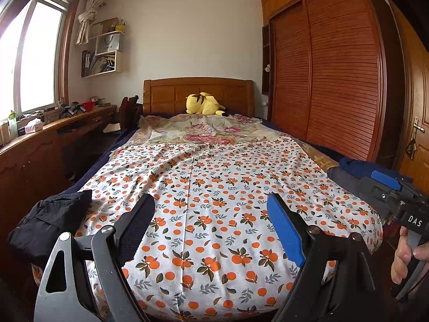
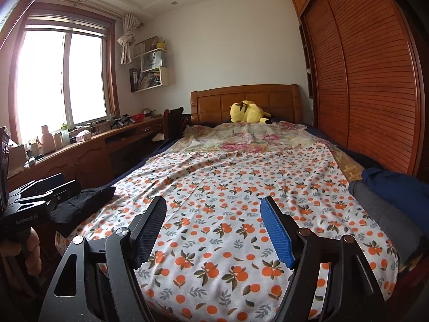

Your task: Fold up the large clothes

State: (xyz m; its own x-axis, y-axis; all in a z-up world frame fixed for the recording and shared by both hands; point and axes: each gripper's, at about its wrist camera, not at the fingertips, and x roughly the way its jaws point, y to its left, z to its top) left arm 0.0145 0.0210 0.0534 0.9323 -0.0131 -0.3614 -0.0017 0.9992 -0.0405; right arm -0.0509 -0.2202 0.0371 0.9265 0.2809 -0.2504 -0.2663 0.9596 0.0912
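Right up against my left wrist lens, the left gripper point(image 1: 211, 201) has its jaws wide apart with nothing between them, one black pad and one blue, poised over the foot of the bed point(image 1: 198, 94). Below them I see the orange-print sheet point(image 1: 214, 187) spread flat, and beyond it a floral blanket point(image 1: 198, 131) running up to a yellow plush toy point(image 1: 203, 103) against the headboard. On the left edge of the sheet lies a crumpled black garment point(image 1: 51, 217), untouched; on the right edge sits a pile of grey and blue clothes point(image 1: 351, 171), partly hidden by the right gripper point(image 1: 386, 185), with a hand point(image 1: 405, 255) on its handle. Over to my right wrist view: the right gripper point(image 2: 213, 204) is likewise spread open and empty above the same sheet point(image 2: 228, 187). I see the black garment point(image 2: 80, 204) at the left edge, just beside the left gripper point(image 2: 51, 187), whose jaws I cannot make out from here, and the grey and blue clothes point(image 2: 383, 196) heaped on the right edge near the slatted wardrobe point(image 2: 375, 80). Along the left wall a cluttered desk point(image 2: 88, 142) runs under the window point(image 2: 59, 80).
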